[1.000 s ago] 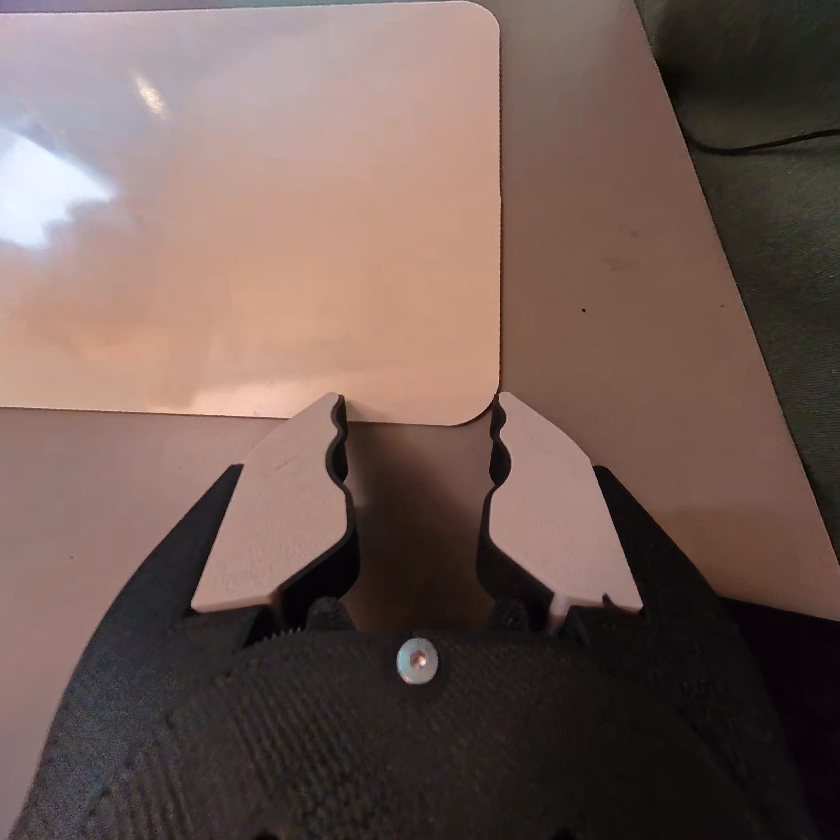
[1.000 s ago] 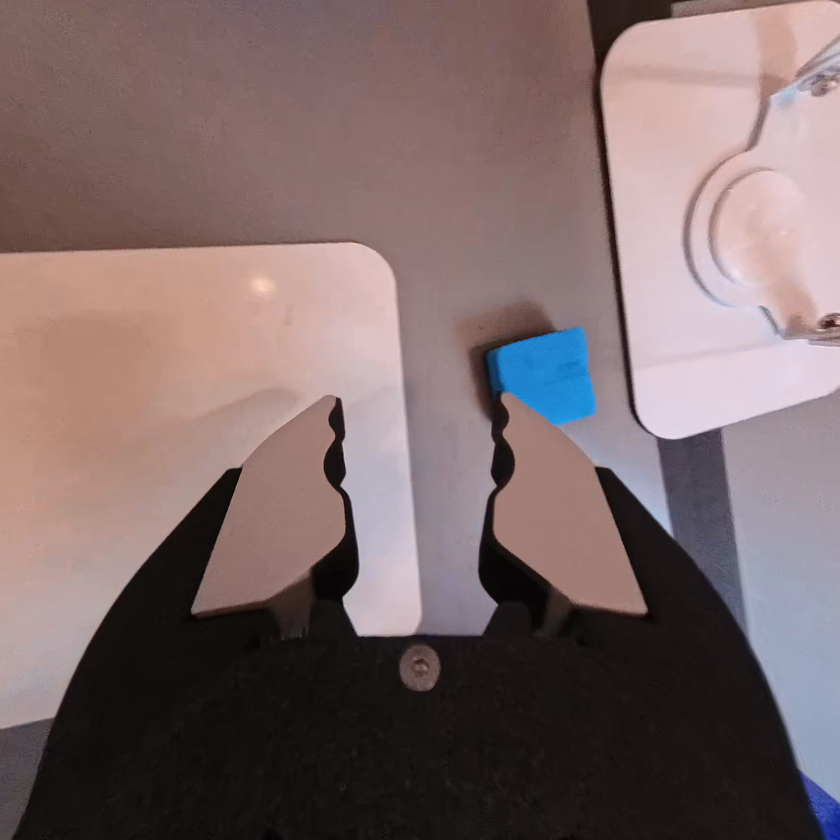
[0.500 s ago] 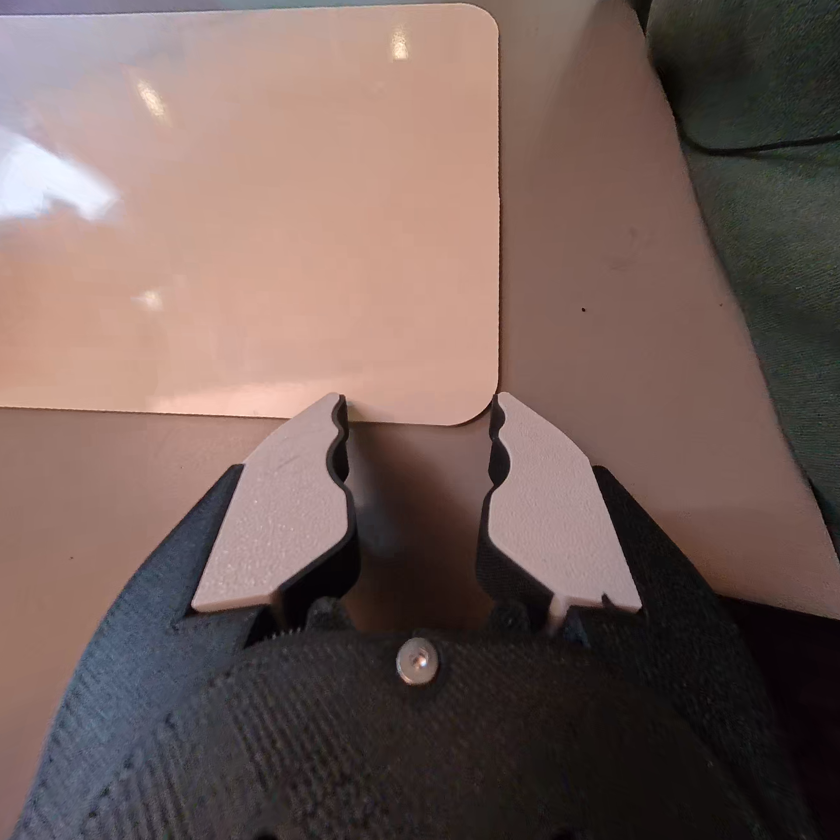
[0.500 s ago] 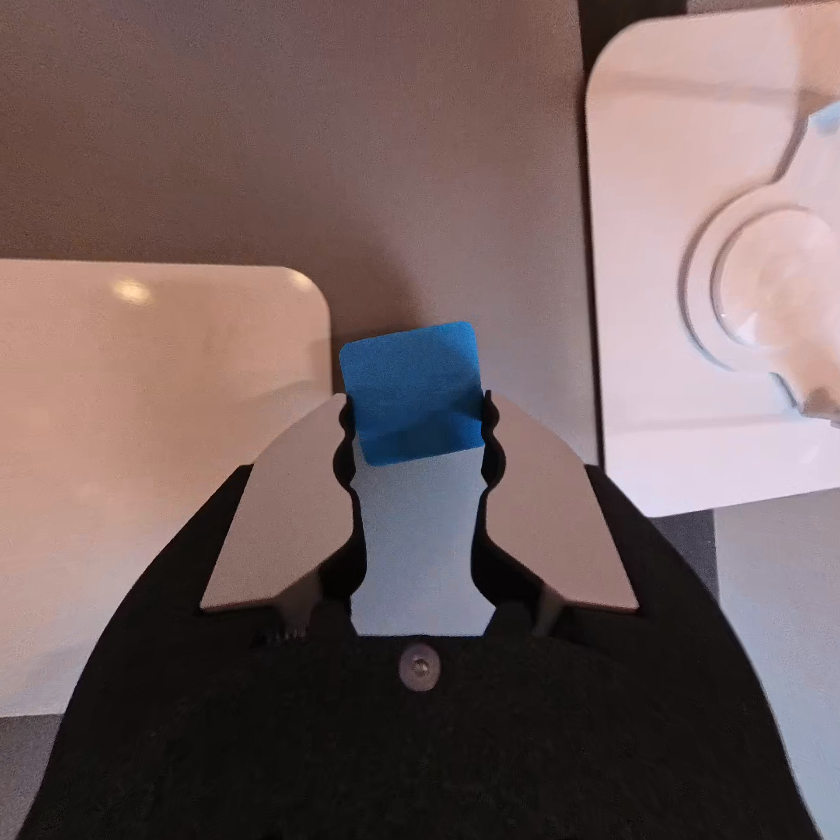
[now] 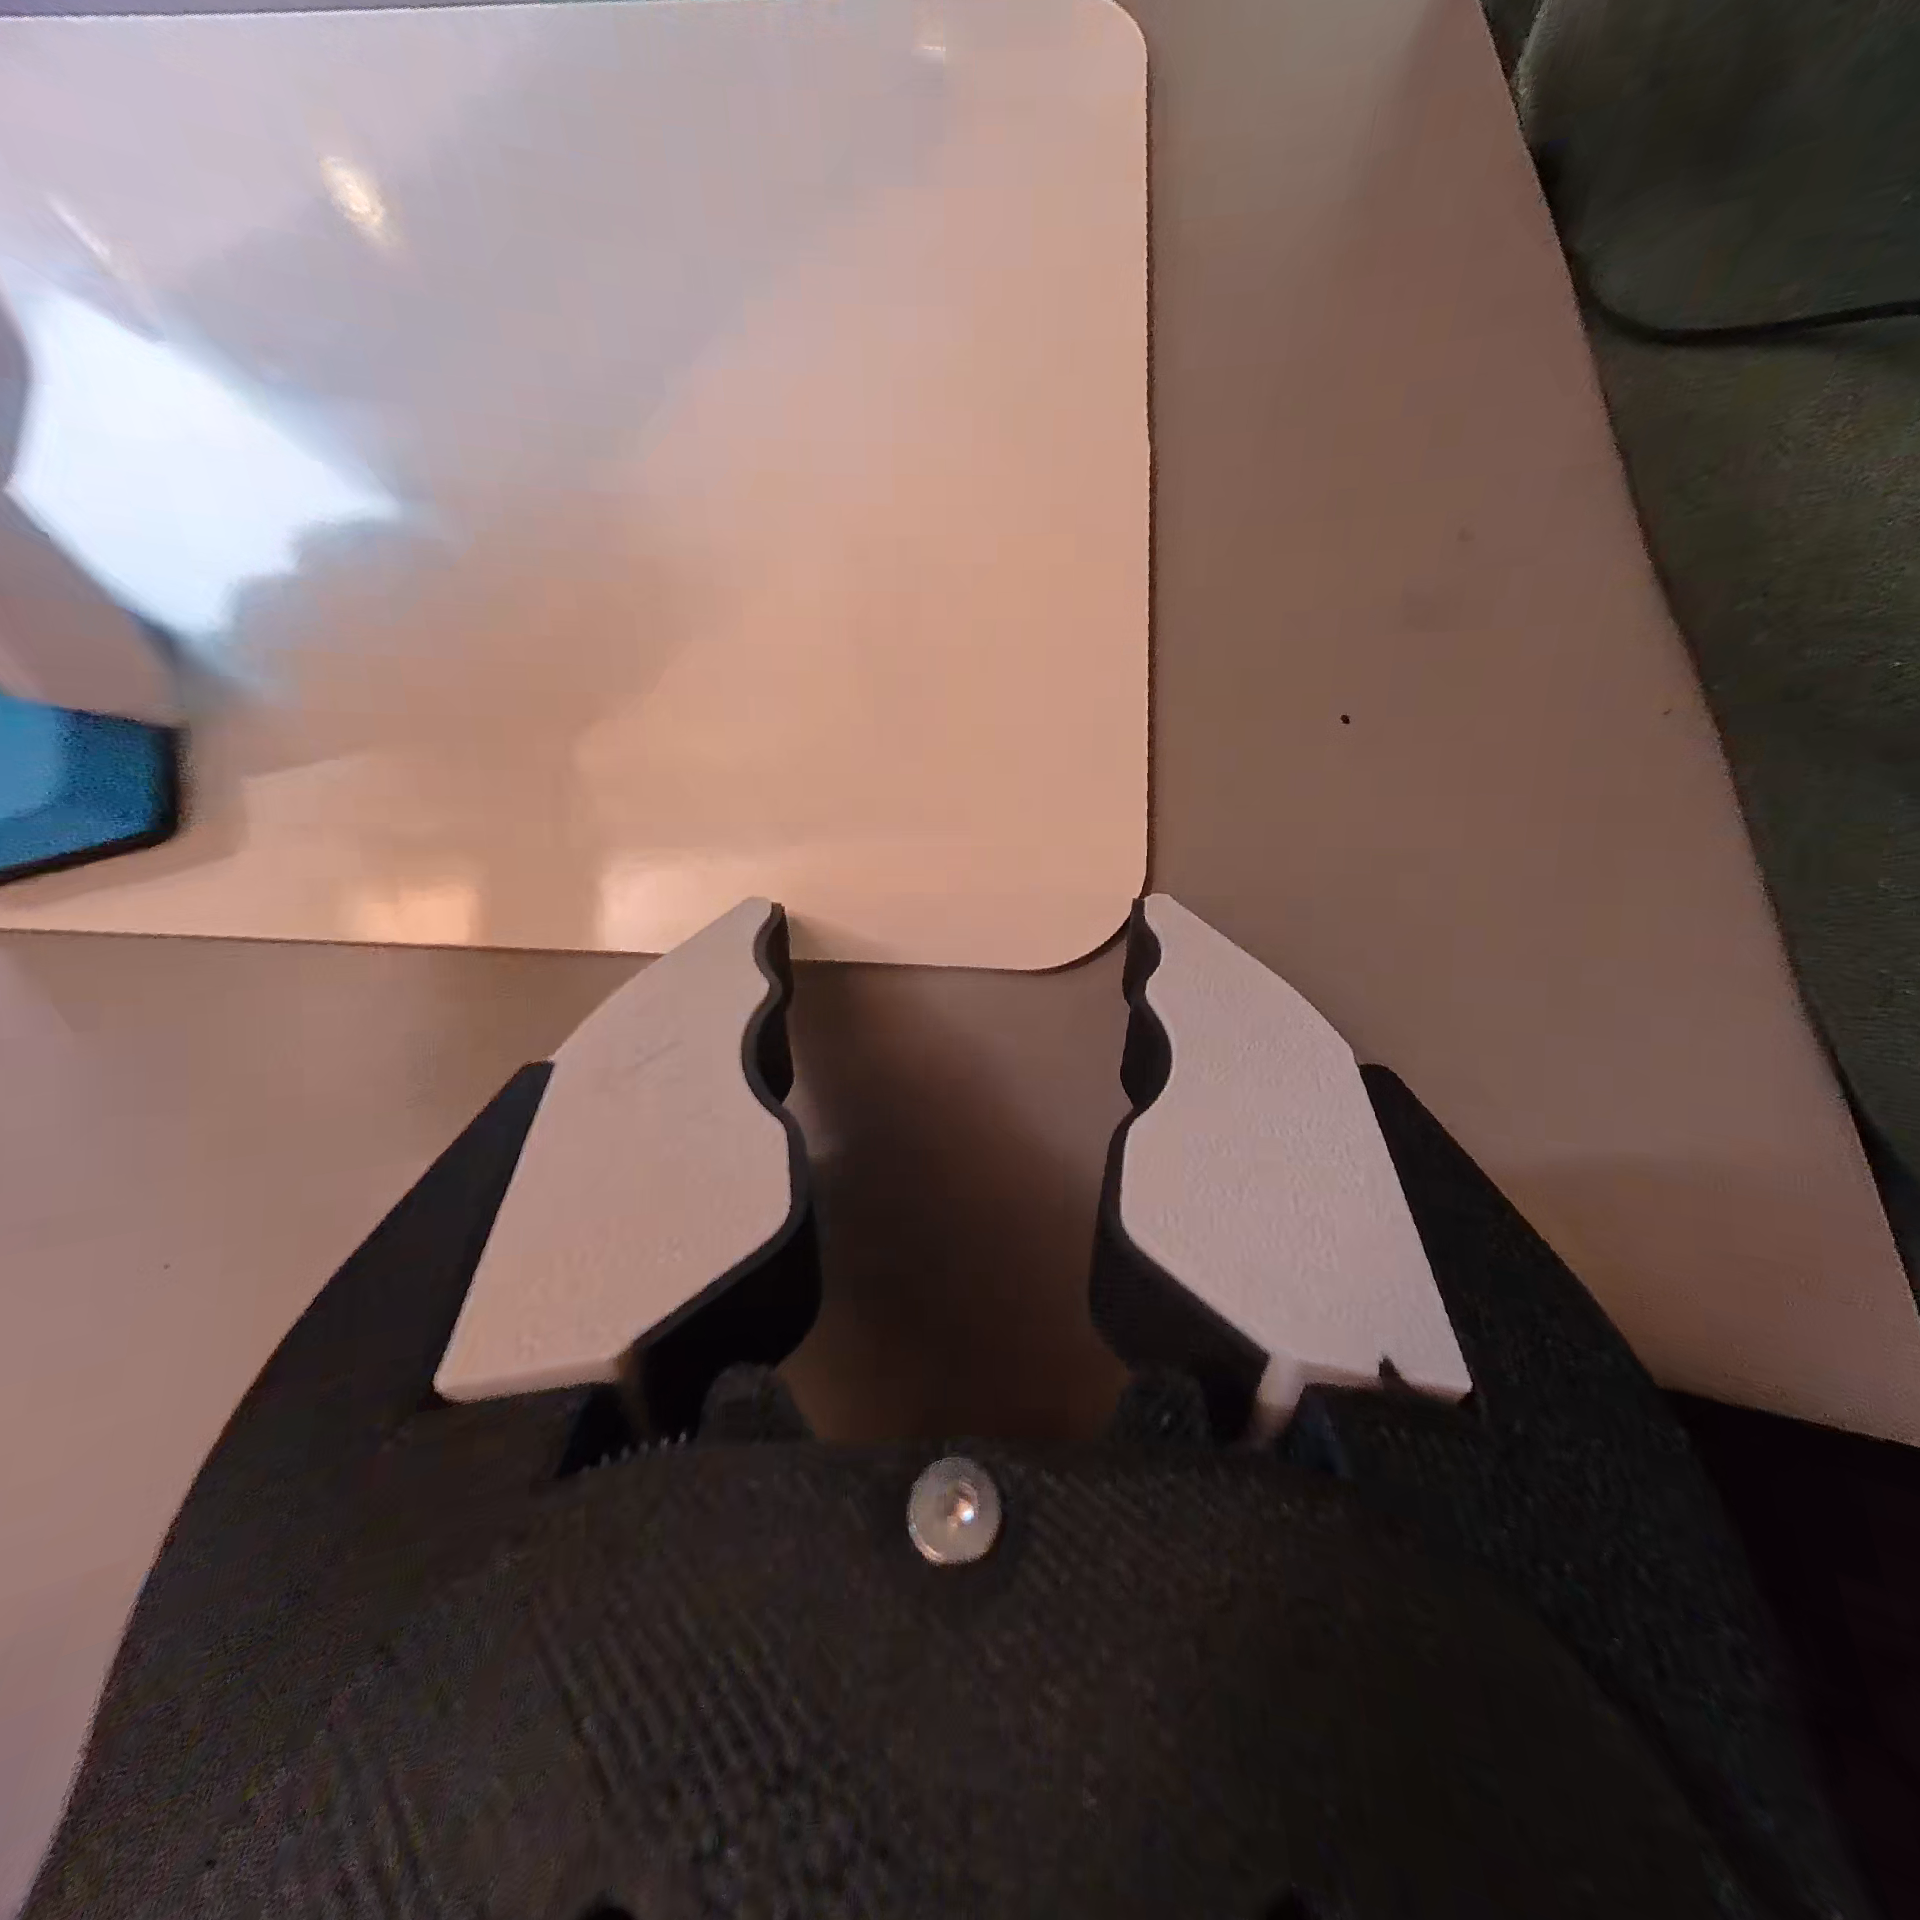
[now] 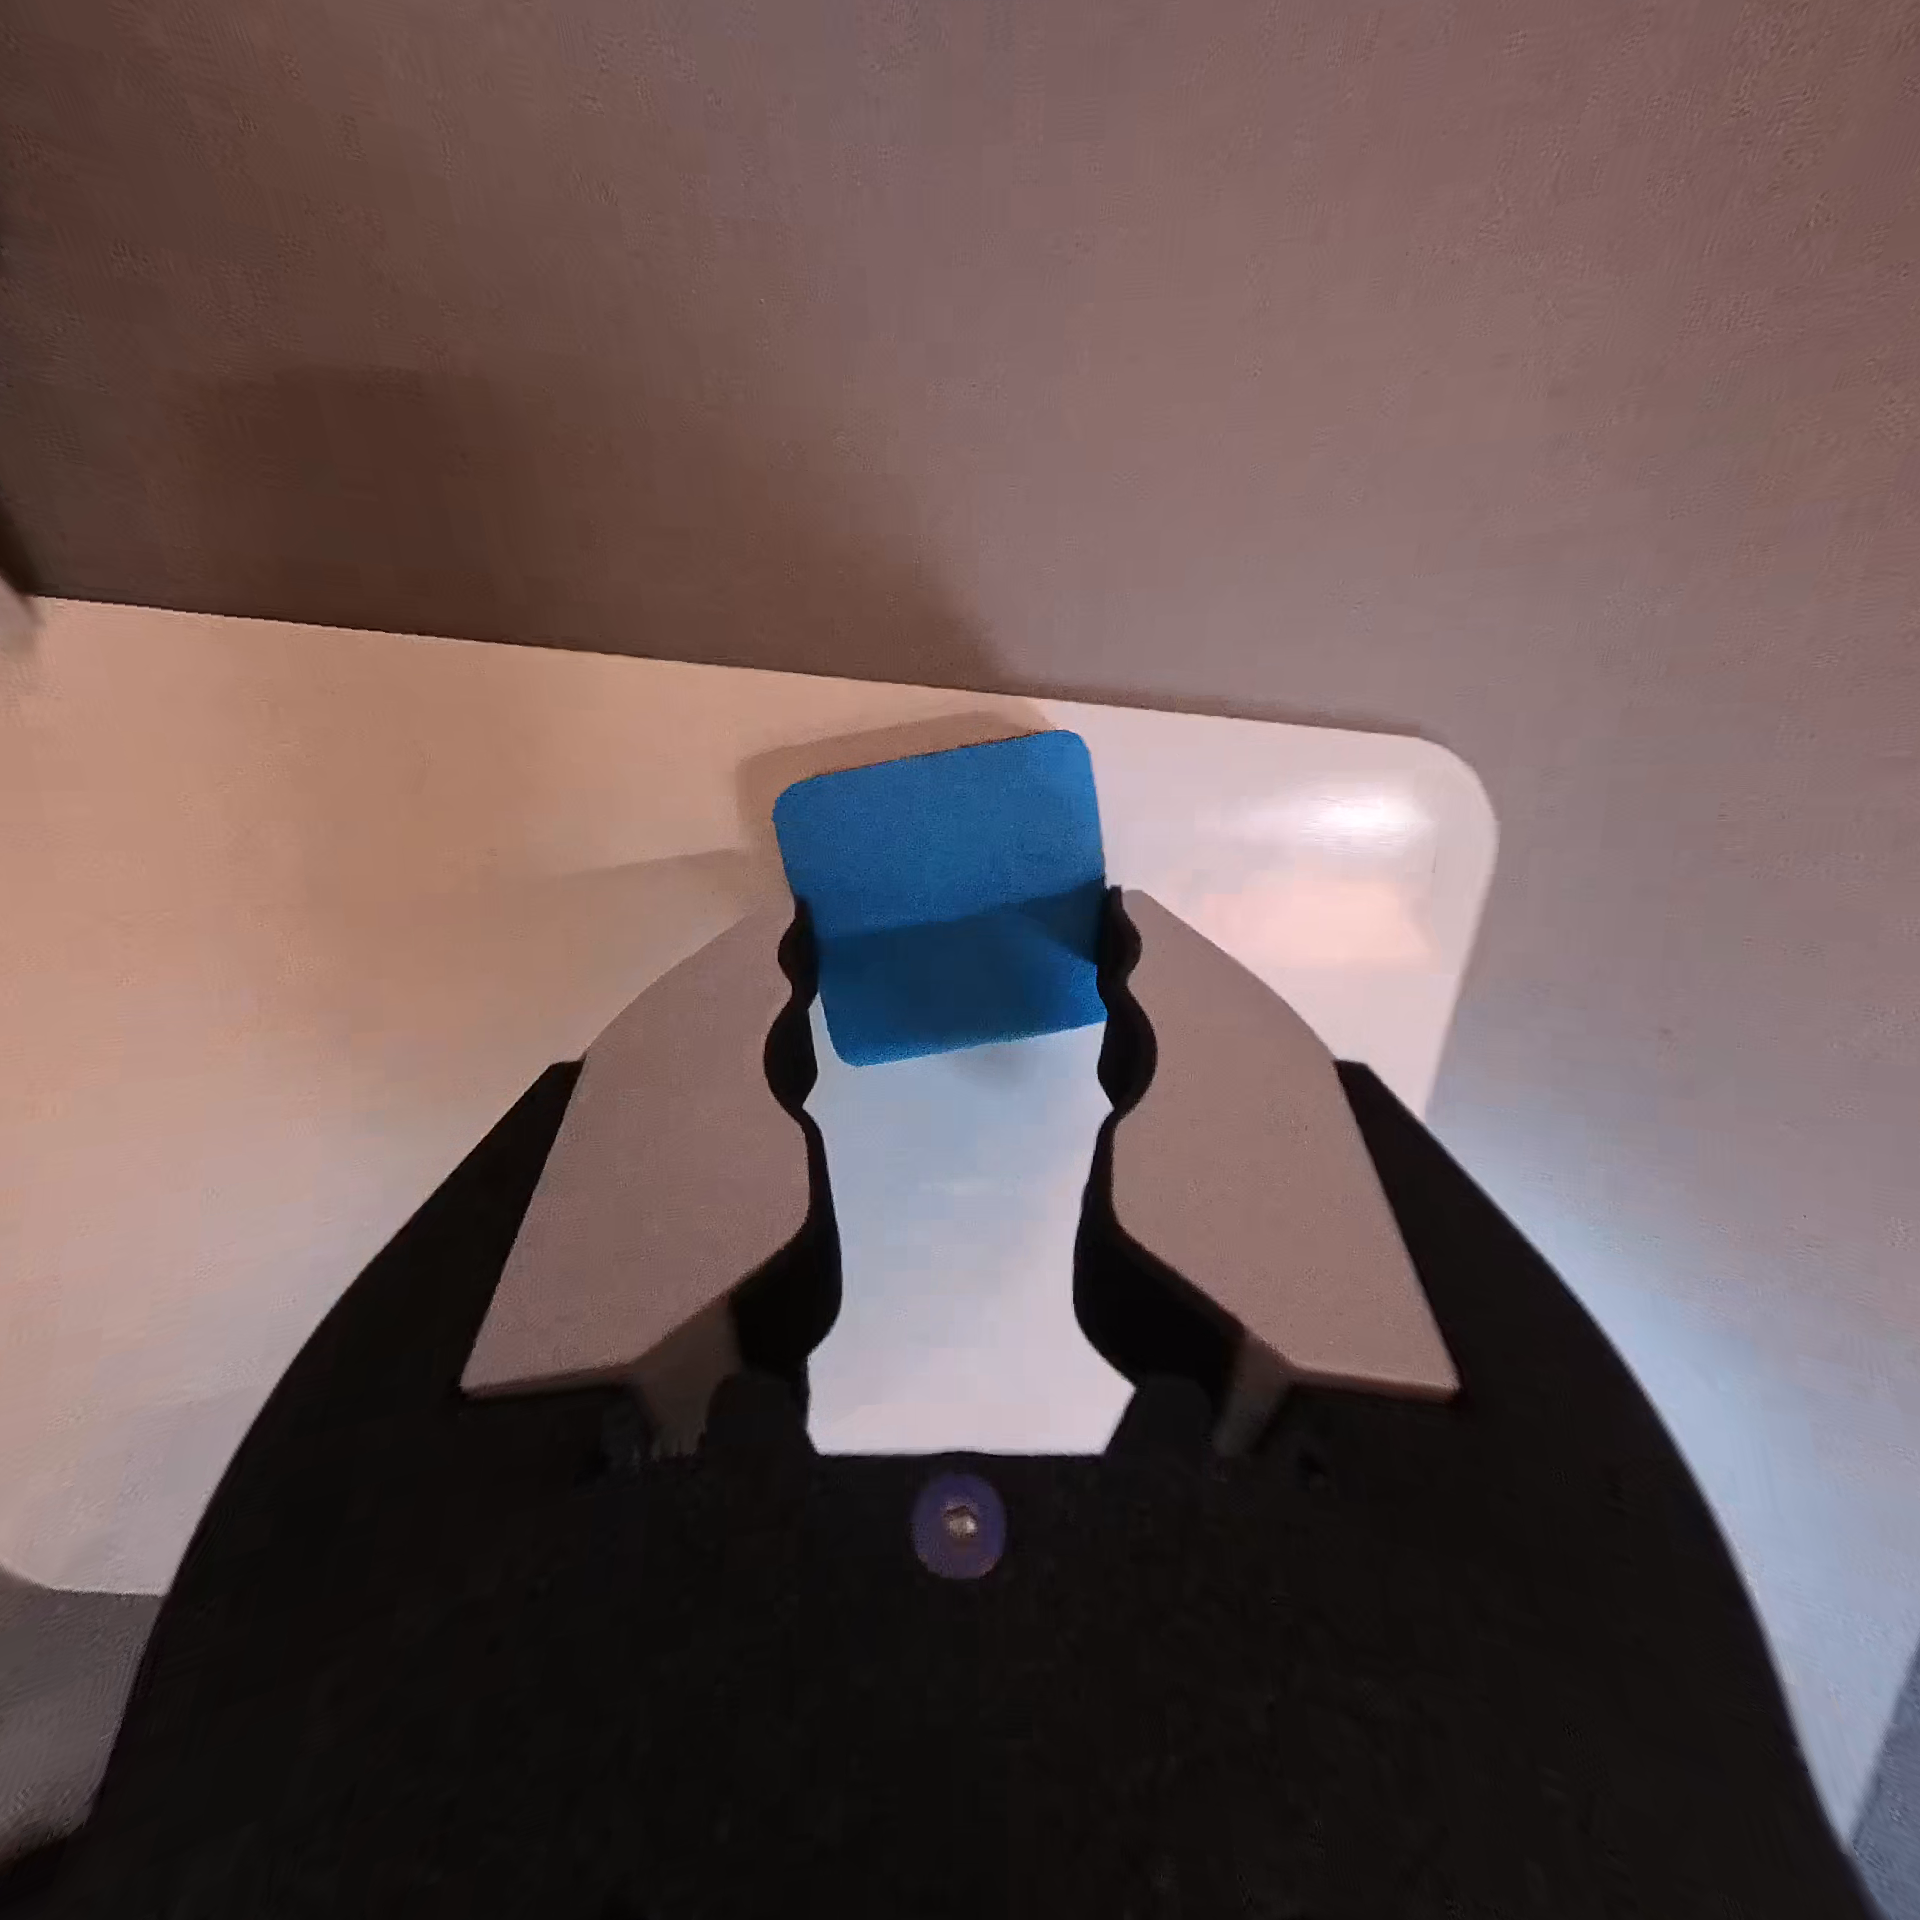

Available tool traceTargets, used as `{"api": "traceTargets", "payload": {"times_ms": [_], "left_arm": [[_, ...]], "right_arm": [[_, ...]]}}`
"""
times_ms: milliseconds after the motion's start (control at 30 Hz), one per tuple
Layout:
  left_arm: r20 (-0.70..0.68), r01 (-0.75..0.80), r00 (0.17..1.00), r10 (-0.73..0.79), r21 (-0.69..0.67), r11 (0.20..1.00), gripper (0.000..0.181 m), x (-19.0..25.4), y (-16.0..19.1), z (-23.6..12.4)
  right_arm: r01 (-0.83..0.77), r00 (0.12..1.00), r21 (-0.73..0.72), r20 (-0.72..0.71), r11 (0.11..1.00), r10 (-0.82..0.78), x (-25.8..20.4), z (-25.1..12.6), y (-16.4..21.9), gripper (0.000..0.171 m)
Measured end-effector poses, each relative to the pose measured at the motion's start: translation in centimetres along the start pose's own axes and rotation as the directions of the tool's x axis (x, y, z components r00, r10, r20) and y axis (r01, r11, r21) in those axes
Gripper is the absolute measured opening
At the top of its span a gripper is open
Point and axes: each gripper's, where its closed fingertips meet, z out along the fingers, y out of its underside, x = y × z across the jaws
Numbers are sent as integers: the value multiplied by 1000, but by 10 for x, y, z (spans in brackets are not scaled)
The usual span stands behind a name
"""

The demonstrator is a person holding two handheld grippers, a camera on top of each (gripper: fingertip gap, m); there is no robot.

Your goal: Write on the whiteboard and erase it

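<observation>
A blank white whiteboard (image 5: 644,499) lies flat on the beige table (image 5: 1382,644). My left gripper (image 5: 956,925) is open and empty, its fingertips at the board's near right corner. My right gripper (image 6: 954,914) is shut on a blue square eraser (image 6: 940,883) and holds it over the whiteboard (image 6: 312,935) near its far right corner. The eraser also shows as a blurred blue shape at the left edge of the left wrist view (image 5: 73,779), over the board. I see no writing on the board.
A dark green fabric surface (image 5: 1766,416) lies beyond the table's right edge in the left wrist view. Bare table (image 6: 1039,364) lies beyond the whiteboard in the right wrist view.
My right gripper closed on the blue eraser beside the board, then carried it left over the whiteboard. The eraser has entered the left wrist view. My left gripper has stayed in place.
</observation>
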Motion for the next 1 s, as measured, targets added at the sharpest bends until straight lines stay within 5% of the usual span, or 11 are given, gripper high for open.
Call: {"api": "traceTargets", "payload": {"times_ms": [367, 533, 667, 767, 833, 1000], "left_arm": [[3, 7, 1000, -7, -4, 1000, 63, 0, 1, 0], [-2, 0, 1000, 0, 3, 1000, 61, 1, 1, 0], [-4, -1, 1000, 1, 3, 1000, 61, 1, 1, 0], [-4, -4, 1000, 4, 6, 1000, 61, 1, 1, 0], [-5, -6, 1000, 6, 9, 1000, 61, 1, 1, 0], [-7, -10, 1000, 10, 15, 1000, 60, 1, 1, 0]], "right_arm": [[83, 994, 112, 55, 990, -90, -176, 2, -12, 53], [171, 961, 160, 190, 972, -201, -233, -7, -12, 54], [-45, 997, 267, 72, 963, 27, -129, -52, -14, 54], [-191, 956, 192, -188, 963, 227, 4, -61, 33, 54], [-350, 891, 171, -242, 921, 384, 71, -54, 66, 54], [-564, 764, 129, -294, 816, 574, 144, -32, 106, 55]]}}
